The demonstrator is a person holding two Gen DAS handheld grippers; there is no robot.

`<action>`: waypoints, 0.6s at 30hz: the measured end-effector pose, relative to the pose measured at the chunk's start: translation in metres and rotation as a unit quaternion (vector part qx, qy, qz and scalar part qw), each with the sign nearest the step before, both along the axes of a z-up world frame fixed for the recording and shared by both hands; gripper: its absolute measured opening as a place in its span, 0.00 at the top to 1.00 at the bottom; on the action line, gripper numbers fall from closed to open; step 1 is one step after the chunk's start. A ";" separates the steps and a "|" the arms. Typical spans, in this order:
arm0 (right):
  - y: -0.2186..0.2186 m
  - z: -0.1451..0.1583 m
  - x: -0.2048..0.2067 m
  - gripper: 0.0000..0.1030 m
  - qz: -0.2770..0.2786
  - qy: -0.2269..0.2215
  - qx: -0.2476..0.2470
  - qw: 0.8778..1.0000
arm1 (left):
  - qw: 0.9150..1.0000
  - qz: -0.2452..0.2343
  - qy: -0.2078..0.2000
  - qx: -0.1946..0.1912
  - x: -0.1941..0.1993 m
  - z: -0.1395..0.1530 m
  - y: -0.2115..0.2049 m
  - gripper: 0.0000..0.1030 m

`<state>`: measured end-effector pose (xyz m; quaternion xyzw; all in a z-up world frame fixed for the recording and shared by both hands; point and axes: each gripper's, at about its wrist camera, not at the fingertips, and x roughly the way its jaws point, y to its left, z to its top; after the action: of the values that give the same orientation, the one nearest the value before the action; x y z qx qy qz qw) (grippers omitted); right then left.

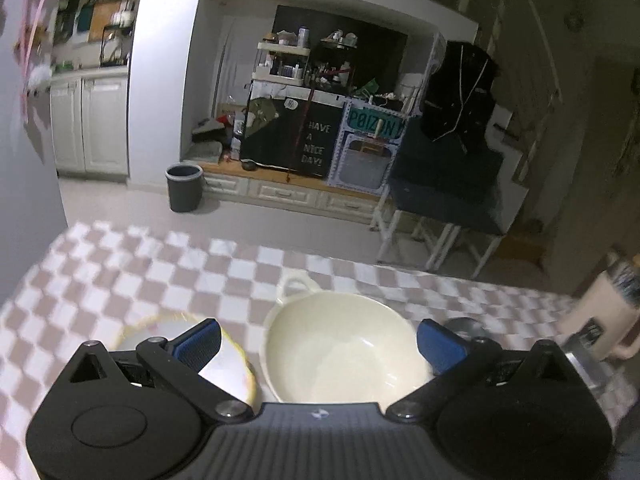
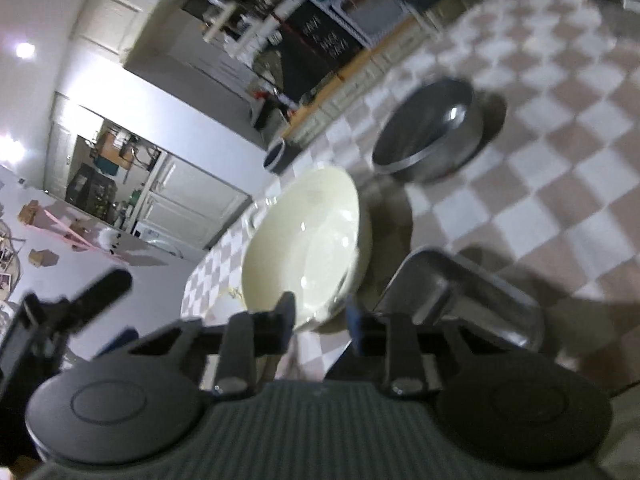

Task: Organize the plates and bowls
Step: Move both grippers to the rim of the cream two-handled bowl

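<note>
The right gripper (image 2: 320,316) has its jaws drawn narrow around the near rim of the cream bowl (image 2: 304,240); the rim sits between them, but blur hides whether the pads press, so I cannot tell if the grip is made. If only 1 pad bites, the bowl could tip and slide on the checked bench (image 2: 560,200). Just right of those jaws stands a steel tray (image 2: 460,300), close enough to be knocked; beyond the jaws lies a dark metal bowl (image 2: 428,132). The left gripper (image 1: 320,346) is released, jaws wide, the cream bowl (image 1: 344,352) between them and a yellow-rimmed plate (image 1: 232,364) under its left jaw, which could be clipped.
</note>
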<state>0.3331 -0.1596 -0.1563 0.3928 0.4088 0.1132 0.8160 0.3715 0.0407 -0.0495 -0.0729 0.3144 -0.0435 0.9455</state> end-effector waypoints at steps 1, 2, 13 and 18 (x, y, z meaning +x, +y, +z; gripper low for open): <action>0.004 -0.001 0.002 0.72 0.003 0.002 -0.002 1.000 | 1.000 0.001 -0.001 0.015 0.009 -0.001 0.000 0.01; 0.009 -0.004 0.003 0.72 0.005 0.003 -0.008 1.000 | 1.000 0.002 0.000 0.028 0.018 -0.001 0.001 0.01; 0.008 -0.011 0.011 0.81 0.022 0.002 -0.037 0.999 | 0.985 -0.024 0.057 0.160 0.116 -0.036 -0.015 0.01; 0.007 -0.015 0.017 0.82 0.024 0.013 -0.023 0.999 | 0.978 -0.022 0.082 0.190 0.141 -0.055 -0.019 0.01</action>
<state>0.3500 -0.1521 -0.1711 0.3656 0.4315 0.1185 0.8162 0.5124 0.0215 -0.1049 0.1119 0.3949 0.0020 0.9119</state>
